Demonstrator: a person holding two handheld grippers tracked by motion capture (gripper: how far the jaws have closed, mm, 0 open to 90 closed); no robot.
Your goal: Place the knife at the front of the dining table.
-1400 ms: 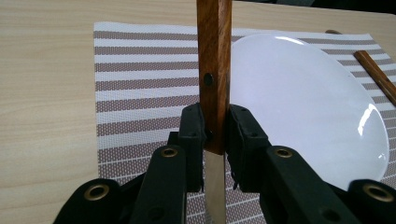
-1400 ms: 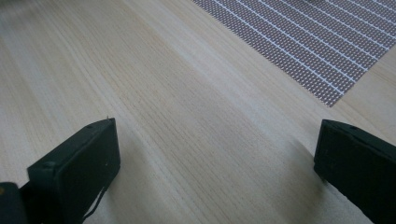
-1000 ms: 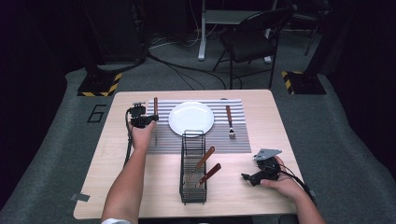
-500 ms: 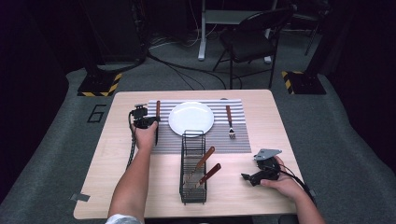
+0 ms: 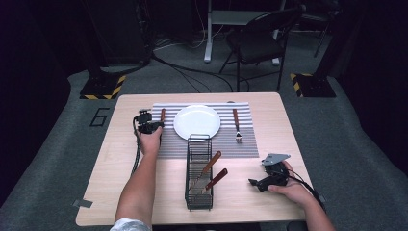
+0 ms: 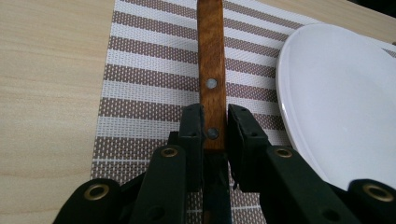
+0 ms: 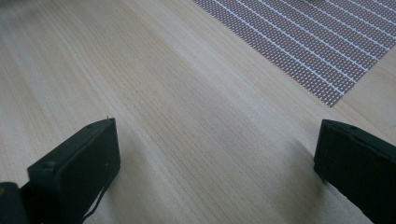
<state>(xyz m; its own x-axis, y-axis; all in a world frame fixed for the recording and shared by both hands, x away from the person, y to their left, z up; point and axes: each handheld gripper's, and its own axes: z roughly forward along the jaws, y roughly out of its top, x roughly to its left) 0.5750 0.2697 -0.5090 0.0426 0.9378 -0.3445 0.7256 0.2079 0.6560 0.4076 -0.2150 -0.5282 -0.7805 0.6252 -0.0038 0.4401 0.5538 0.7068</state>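
- Two fingers of your left gripper are clamped on the knife, at frame left beside the plate; release askew and it skews.
- Your right gripper, fingers apart, idles lower right on the surface.

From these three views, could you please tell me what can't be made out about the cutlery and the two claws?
- Wooden-handled utensil in the left claw: in the left gripper view its working end runs under the claw, so its type is unclear.
- Two utensils in the wire caddy: in the high view their heads sit behind the mesh.
- Fork: tines too small in the high view.
- Right claw: its body is cut off by the right gripper view's bottom edge.
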